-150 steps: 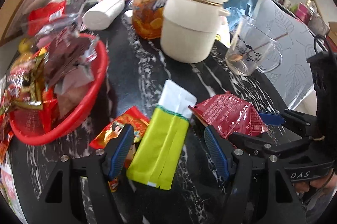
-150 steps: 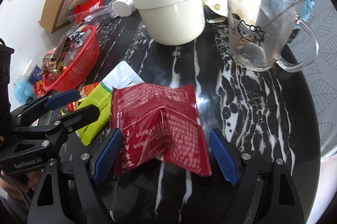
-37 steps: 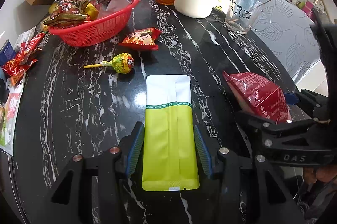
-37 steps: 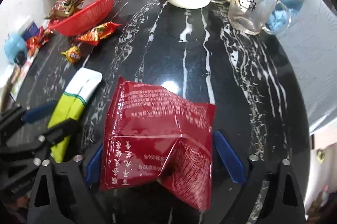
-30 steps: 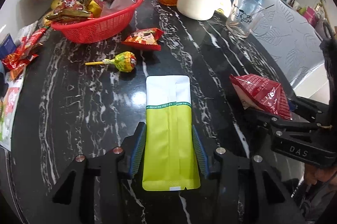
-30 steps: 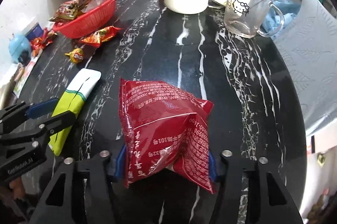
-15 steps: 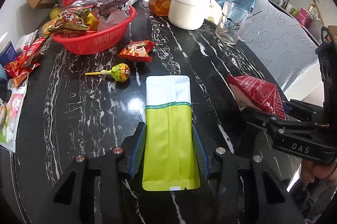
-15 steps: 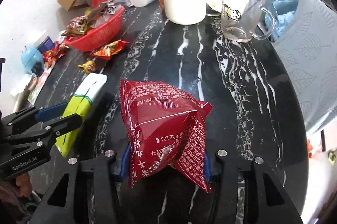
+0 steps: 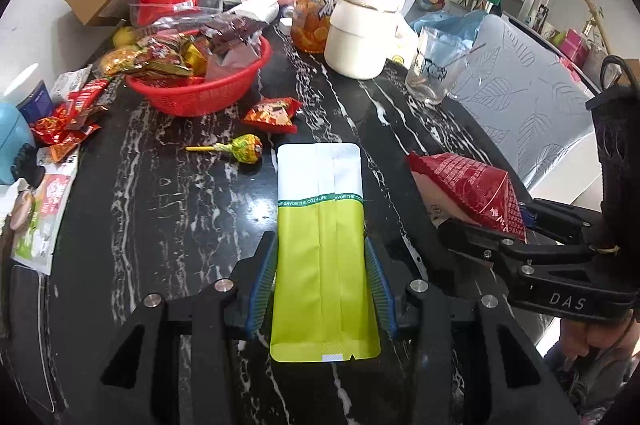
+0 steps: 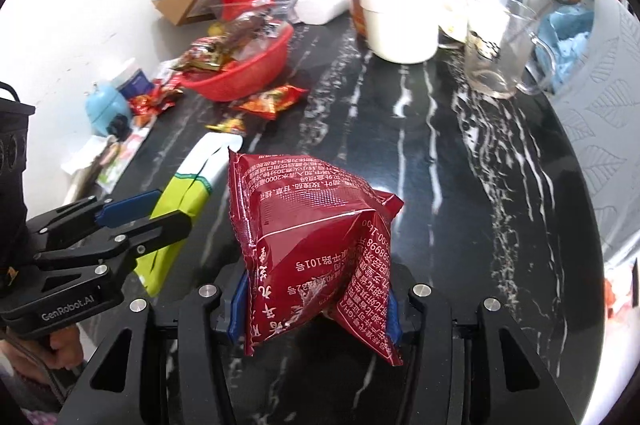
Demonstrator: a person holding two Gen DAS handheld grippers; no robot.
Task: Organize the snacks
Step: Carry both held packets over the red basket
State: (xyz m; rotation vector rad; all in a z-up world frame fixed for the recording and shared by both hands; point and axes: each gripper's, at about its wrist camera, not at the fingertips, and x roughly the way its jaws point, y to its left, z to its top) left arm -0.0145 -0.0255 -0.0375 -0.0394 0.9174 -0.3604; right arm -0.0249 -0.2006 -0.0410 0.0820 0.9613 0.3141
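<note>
Left wrist view: the green and white pouch [image 9: 322, 257], banded "SAVOR THE COZY LIFE", is pinched by its long edges in the left tongs [image 9: 320, 289] and carried clear of the marble table [image 9: 160, 193]. Beside it, the red packet [image 10: 316, 245], printed with small script too fine to read, is clamped low in the right tongs [image 10: 314, 309], so both are probably bound for the red basket [image 9: 200, 93], already heaped with snacks, well beyond. Near it lie a lollipop [image 9: 244, 147] and a small snack bag [image 9: 272, 113].
</note>
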